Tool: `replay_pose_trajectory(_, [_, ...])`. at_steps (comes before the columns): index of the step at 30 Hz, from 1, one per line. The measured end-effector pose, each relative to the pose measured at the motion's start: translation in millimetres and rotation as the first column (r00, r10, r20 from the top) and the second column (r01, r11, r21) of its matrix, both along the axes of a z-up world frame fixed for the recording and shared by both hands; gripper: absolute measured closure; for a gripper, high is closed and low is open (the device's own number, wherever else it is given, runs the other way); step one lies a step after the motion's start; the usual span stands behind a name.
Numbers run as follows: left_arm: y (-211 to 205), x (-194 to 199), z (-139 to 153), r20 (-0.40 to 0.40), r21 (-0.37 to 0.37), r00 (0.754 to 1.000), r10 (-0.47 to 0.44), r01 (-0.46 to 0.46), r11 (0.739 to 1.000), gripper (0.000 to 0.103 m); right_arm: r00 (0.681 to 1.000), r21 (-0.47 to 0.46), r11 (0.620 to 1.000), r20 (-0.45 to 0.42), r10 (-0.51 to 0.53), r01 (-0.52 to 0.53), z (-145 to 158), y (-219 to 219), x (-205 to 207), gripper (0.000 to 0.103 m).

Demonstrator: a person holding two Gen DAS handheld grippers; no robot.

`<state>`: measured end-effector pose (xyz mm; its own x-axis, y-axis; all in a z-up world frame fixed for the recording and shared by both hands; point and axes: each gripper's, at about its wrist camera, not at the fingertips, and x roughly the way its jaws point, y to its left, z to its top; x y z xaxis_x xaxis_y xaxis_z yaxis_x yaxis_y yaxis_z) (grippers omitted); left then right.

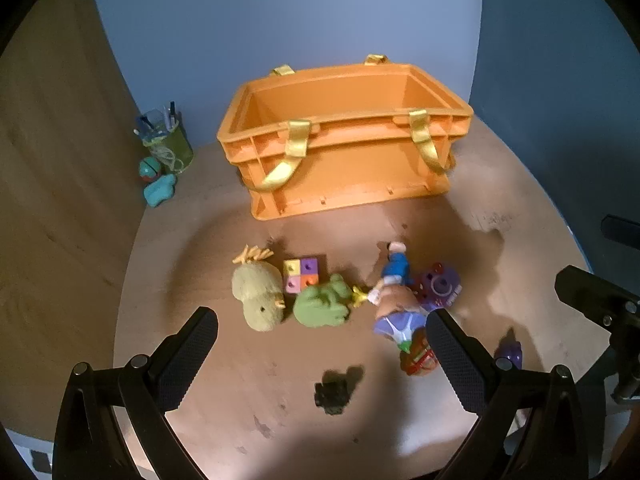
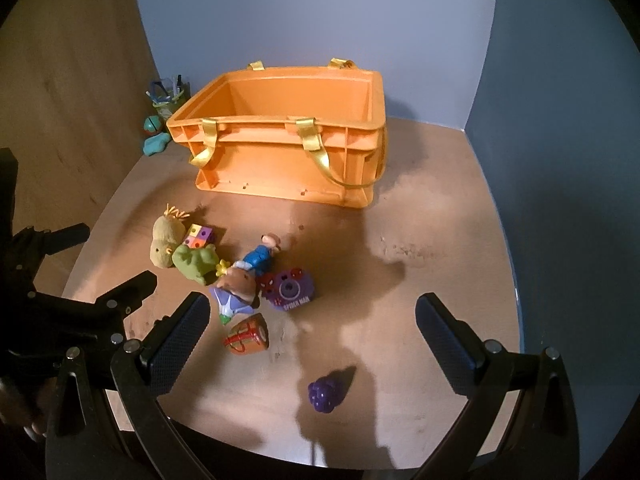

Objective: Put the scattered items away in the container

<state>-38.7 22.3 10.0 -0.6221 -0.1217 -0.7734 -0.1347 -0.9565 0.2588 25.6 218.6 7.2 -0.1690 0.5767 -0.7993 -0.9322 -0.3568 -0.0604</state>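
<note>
An orange crate (image 1: 352,168) (image 2: 280,160) with yellow straps stands at the back of the round table, empty as far as I see. In front lie a yellow plush chick (image 1: 258,296) (image 2: 162,244), a green plush frog (image 1: 322,306) (image 2: 196,262), a coloured cube (image 1: 301,276) (image 2: 199,237), a blue-shirted doll (image 1: 396,270) (image 2: 260,258), a figure in purple (image 1: 396,312) (image 2: 236,292), a purple Spider-Man toy camera (image 1: 438,286) (image 2: 290,290), a gift-box toy (image 1: 418,354) (image 2: 248,336) and purple grapes (image 1: 510,352) (image 2: 325,394). My left gripper (image 1: 320,340) and right gripper (image 2: 312,328) hover open and empty.
A green pen cup (image 1: 166,140) (image 2: 168,98) and teal toys (image 1: 160,190) (image 2: 156,144) sit at the back left by the wooden wall. A small dark object (image 1: 332,394) lies near the front of the table. Blue walls stand behind and right.
</note>
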Motion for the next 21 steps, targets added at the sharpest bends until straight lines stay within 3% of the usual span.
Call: replay_pose_trajectory(21, [-12, -39, 30, -0.016, -0.038, 0.999, -0.046, 0.045, 0.998, 0.0, 0.997, 0.04, 0.999, 0.074, 0.007, -0.01, 33, 35, -20, 0.001])
